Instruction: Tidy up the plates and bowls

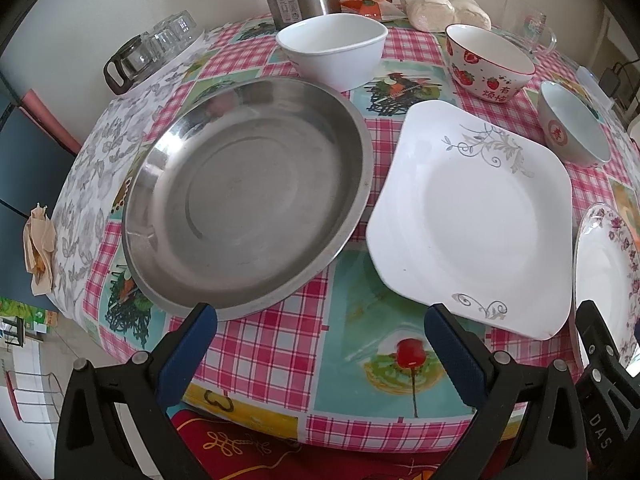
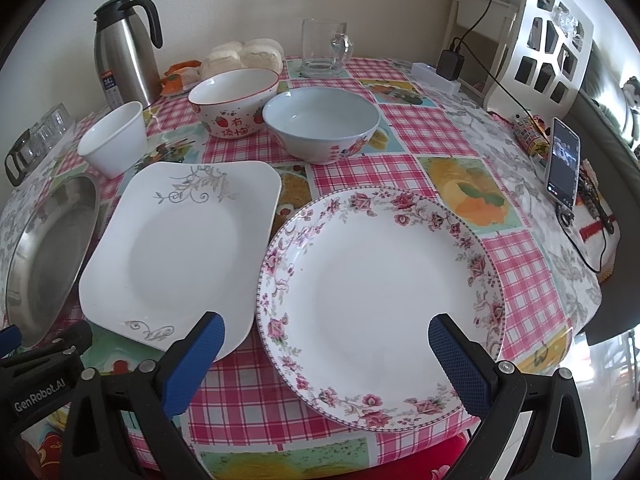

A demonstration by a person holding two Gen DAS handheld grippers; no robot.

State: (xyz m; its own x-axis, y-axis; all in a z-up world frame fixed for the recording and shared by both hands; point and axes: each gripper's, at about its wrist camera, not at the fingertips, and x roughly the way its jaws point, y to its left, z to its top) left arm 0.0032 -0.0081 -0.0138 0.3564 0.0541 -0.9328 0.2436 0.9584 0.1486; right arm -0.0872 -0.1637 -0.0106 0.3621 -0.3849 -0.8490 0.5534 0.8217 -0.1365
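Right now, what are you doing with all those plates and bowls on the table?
A person holds two grippers over the table to tidy the dishes, but nothing is picked up. The left gripper is open, near the steel pan and the square white plate. The right gripper is open, over the near edge of the flowered plate. Behind them, the white bowl, the strawberry bowl and the blue bowl stand apart, not stacked.

Both wrist views low, close, facing across the table (image 1: 280,344), sharing the square plate (image 1: 472,216)
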